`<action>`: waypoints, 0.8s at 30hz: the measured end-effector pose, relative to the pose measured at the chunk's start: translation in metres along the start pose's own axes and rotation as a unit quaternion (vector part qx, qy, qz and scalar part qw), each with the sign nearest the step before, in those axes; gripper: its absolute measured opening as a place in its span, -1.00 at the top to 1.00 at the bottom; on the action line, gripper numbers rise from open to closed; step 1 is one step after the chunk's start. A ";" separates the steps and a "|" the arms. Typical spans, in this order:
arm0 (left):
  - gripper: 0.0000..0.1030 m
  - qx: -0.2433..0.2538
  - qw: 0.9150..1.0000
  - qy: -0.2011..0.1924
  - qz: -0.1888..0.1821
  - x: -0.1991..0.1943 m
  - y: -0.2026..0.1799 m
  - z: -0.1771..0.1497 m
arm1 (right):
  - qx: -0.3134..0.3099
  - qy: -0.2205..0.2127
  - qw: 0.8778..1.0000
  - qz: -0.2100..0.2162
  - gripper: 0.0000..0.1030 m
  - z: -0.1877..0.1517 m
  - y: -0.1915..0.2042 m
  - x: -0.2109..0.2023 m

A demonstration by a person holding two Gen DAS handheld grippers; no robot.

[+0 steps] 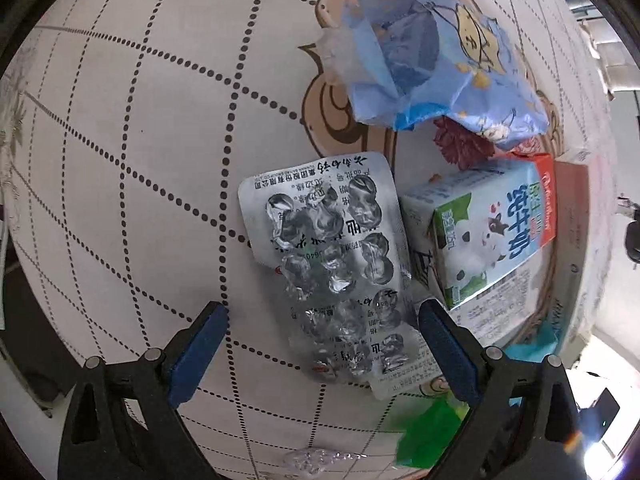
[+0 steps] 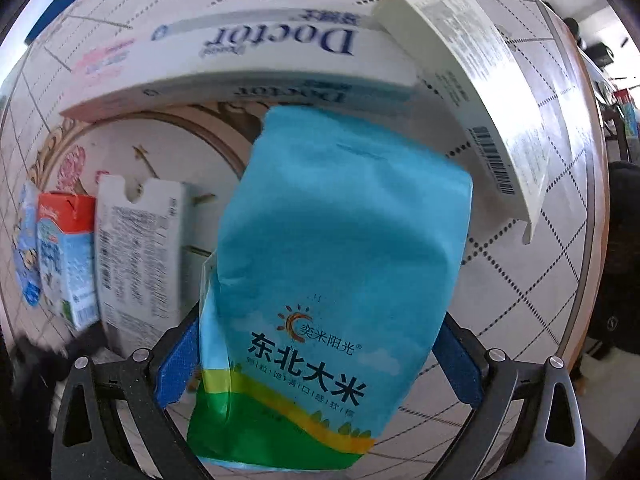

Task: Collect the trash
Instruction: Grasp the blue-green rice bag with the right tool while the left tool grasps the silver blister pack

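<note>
Our left gripper [image 1: 322, 344] gapes over the thin, crinkly blister pack [image 1: 332, 268], best pinched by its edge; our right gripper [image 2: 318, 360] holds the limp rice bag [image 2: 332, 280].

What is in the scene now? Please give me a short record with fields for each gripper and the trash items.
left gripper: open, fingers on either side of the blister pack
right gripper: blue rice bag between its fingers
milk carton: lying right of the blister pack
blue wrapper: crumpled, beyond the carton
toothpaste box: lying beyond the rice bag
surface: tablecloth with dotted grid
</note>
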State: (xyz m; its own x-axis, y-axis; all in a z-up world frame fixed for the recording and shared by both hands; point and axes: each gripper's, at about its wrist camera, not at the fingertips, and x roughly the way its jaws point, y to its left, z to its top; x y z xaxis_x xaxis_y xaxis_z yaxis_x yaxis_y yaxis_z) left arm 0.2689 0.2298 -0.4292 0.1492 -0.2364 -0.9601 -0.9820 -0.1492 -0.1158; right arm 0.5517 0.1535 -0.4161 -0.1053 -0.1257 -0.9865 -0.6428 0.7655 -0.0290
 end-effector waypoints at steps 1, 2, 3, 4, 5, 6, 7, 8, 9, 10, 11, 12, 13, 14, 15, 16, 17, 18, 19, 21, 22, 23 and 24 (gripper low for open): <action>-0.84 0.007 1.000 -0.009 0.005 0.000 -0.005 -0.001 | -0.002 0.003 1.000 0.002 -0.78 -0.001 -0.003 0.001; -0.83 0.023 0.999 -0.026 0.012 -0.003 -0.009 -0.005 | -0.008 0.003 1.000 0.007 -0.78 -0.003 -0.005 0.001; -0.81 0.038 0.998 -0.035 0.024 -0.005 -0.011 -0.007 | -0.017 0.003 1.000 0.005 -0.78 -0.005 -0.006 0.001; -0.79 0.052 0.997 -0.041 0.039 -0.007 -0.013 -0.009 | -0.027 0.001 1.000 0.001 -0.78 -0.007 -0.007 0.000; -0.76 0.074 0.994 -0.048 0.058 -0.009 -0.013 -0.011 | -0.040 0.001 0.999 0.000 -0.78 -0.009 -0.007 0.000; -0.68 0.090 0.992 -0.053 0.074 -0.011 -0.013 -0.012 | -0.054 0.001 0.999 -0.002 -0.78 -0.013 -0.006 -0.001; -0.68 0.121 0.986 -0.061 0.101 -0.013 -0.011 -0.015 | -0.062 -0.001 0.998 -0.004 -0.78 -0.016 -0.006 -0.001; -0.68 0.141 0.981 -0.063 0.114 -0.014 -0.011 -0.016 | -0.078 -0.002 0.997 -0.011 -0.78 -0.019 -0.006 0.000; -0.68 0.163 0.976 -0.060 0.132 -0.012 -0.009 -0.018 | -0.087 -0.001 0.996 -0.017 -0.78 -0.021 -0.003 0.002; -0.68 0.173 0.972 -0.060 0.144 -0.012 -0.004 -0.020 | -0.094 -0.003 0.995 -0.022 -0.78 -0.023 -0.002 0.003; -0.68 0.176 0.973 -0.062 0.139 -0.012 0.002 -0.020 | -0.097 -0.005 0.995 -0.021 -0.79 -0.023 -0.002 0.003; -0.69 0.174 0.974 -0.060 0.132 -0.012 0.007 -0.019 | -0.095 -0.008 0.995 -0.021 -0.80 -0.025 -0.003 0.003; -0.72 0.169 0.976 -0.058 0.125 -0.012 0.010 -0.017 | -0.090 -0.009 0.996 -0.018 -0.80 -0.025 -0.002 0.004; -0.72 0.161 0.978 -0.059 0.115 -0.012 0.009 -0.015 | -0.082 -0.008 0.996 -0.014 -0.80 -0.025 0.002 0.007; -0.72 0.157 0.979 -0.060 0.113 -0.013 0.010 -0.013 | -0.074 -0.011 0.997 -0.013 -0.80 -0.028 -0.004 0.011; -0.70 0.151 0.980 -0.063 0.112 -0.014 0.007 -0.012 | -0.063 -0.012 0.998 -0.009 -0.80 -0.029 -0.005 0.011; -0.70 0.144 0.983 -0.065 0.097 -0.016 0.003 -0.012 | -0.058 -0.013 0.998 -0.007 -0.80 -0.031 -0.008 0.012; -0.70 0.134 0.985 -0.064 0.085 -0.016 -0.004 -0.009 | -0.054 -0.015 0.998 -0.003 -0.80 -0.031 -0.012 0.014; -0.70 0.125 0.987 -0.060 0.081 -0.015 -0.008 -0.007 | -0.048 -0.015 0.999 0.003 -0.80 -0.035 -0.027 0.021; -0.69 0.104 0.990 -0.054 0.079 -0.010 -0.011 0.001 | -0.039 -0.021 0.999 0.010 -0.80 -0.038 -0.034 0.021; -0.65 0.092 0.991 -0.054 0.086 -0.008 -0.011 0.007 | -0.039 -0.024 0.999 0.009 -0.80 -0.039 -0.035 0.021; -0.59 0.076 0.992 -0.055 0.082 -0.007 -0.009 0.012 | -0.036 -0.026 0.999 0.009 -0.80 -0.040 -0.037 0.022; -0.55 0.066 0.994 -0.058 0.072 -0.008 -0.008 0.017 | -0.035 -0.028 0.999 0.010 -0.80 -0.041 -0.037 0.021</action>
State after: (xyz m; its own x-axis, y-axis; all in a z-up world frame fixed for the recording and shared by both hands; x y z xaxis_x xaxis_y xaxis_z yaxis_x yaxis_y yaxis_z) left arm 0.2737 0.2494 -0.4244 -0.0011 -0.1336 -0.9910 -1.0000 0.0065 0.0002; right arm 0.5426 0.0966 -0.4295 -0.0769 -0.0732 -0.9944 -0.6934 0.7206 0.0006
